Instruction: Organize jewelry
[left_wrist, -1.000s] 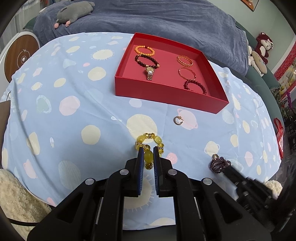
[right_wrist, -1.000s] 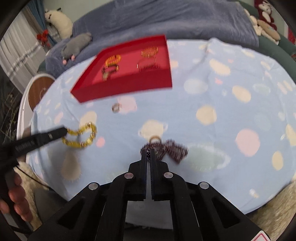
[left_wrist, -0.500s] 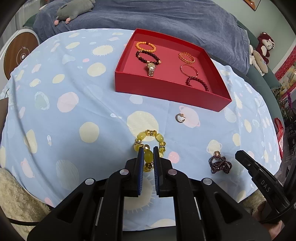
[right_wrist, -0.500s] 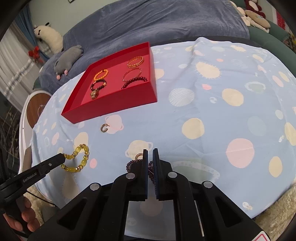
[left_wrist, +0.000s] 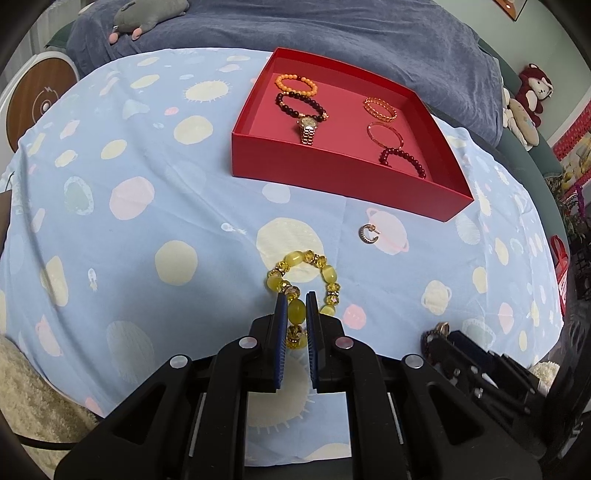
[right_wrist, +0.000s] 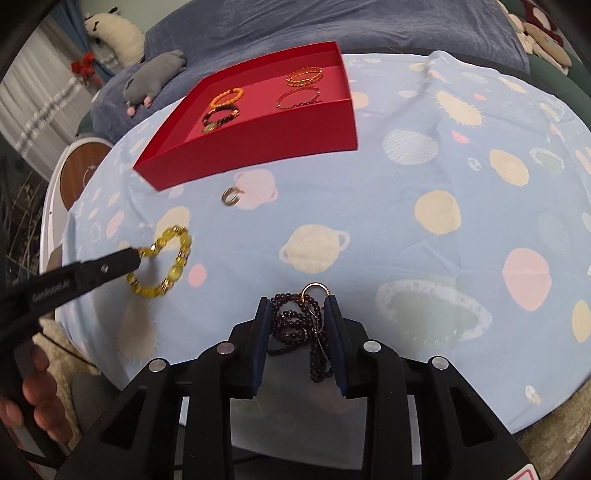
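We've got a blue spotted tablecloth (left_wrist: 155, 206) with a red tray (left_wrist: 347, 177) on it, holding several bracelets and a watch (left_wrist: 308, 129). Our left gripper (left_wrist: 295, 299) is clamped on the yellow bead bracelet (left_wrist: 310, 273) near the cloth's front edge. Our right gripper (right_wrist: 297, 306) sits spread apart around the dark bead strand (right_wrist: 295, 325), pads not pinching it, and a small earring (left_wrist: 365, 233) lies just in front of the tray.

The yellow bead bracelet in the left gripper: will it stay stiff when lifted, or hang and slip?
The yellow bead bracelet is strung beads, so it will probably droop. The left gripper pinches one smooth, rounded bead, so it may slip.
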